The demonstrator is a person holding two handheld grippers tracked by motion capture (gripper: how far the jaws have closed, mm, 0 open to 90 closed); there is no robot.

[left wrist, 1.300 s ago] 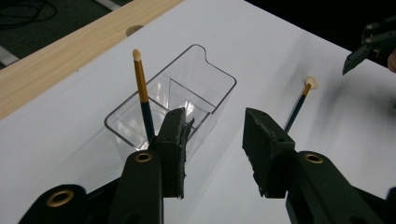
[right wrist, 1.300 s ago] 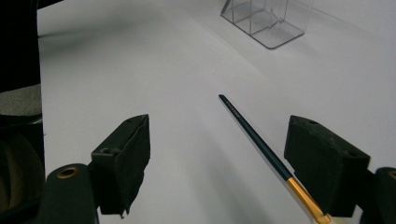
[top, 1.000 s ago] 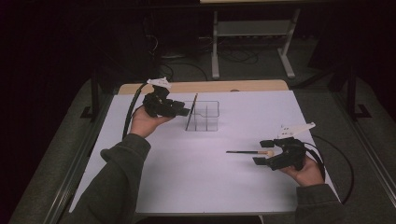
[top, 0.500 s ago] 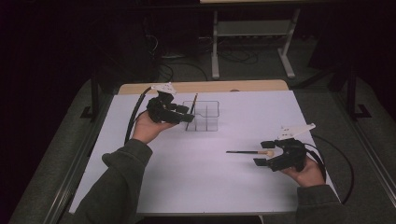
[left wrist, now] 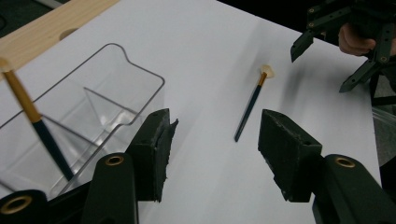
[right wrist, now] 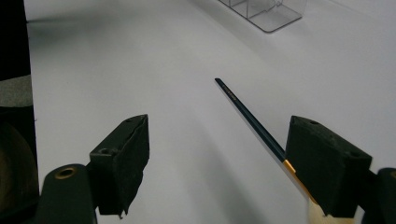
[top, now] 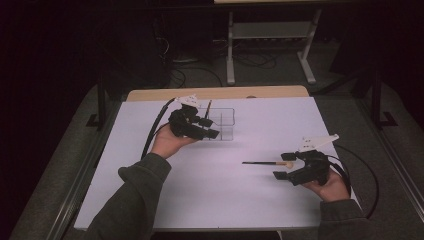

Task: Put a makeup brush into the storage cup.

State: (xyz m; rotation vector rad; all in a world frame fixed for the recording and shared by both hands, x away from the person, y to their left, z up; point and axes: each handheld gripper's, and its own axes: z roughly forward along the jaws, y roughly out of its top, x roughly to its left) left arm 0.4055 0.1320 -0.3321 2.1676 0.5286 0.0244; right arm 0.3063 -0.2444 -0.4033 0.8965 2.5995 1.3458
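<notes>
A clear plastic organiser box with inner dividers [top: 221,124] is taken as the landmark; it stands at the far side of the white counter [top: 260,200]. A slim paintbrush with a dark blue handle, a gold ferrule and a pale tip [top: 207,108] is seen standing tilted inside the box, its handle leaning against a compartment wall. The left tool [top: 207,128] is held just beside the box on its near left side; its jaws have just been opening and are spread apart, with nothing pressed between them. A second brush of the same make, dark blue with a gold band and a cream tip [top: 266,163], lies flat on the counter, well apart from the box toward the near right. The right tool [top: 284,166] is held at that brush's tip end, its jaws open, the brush lying just beside one jaw and not gripped.
</notes>
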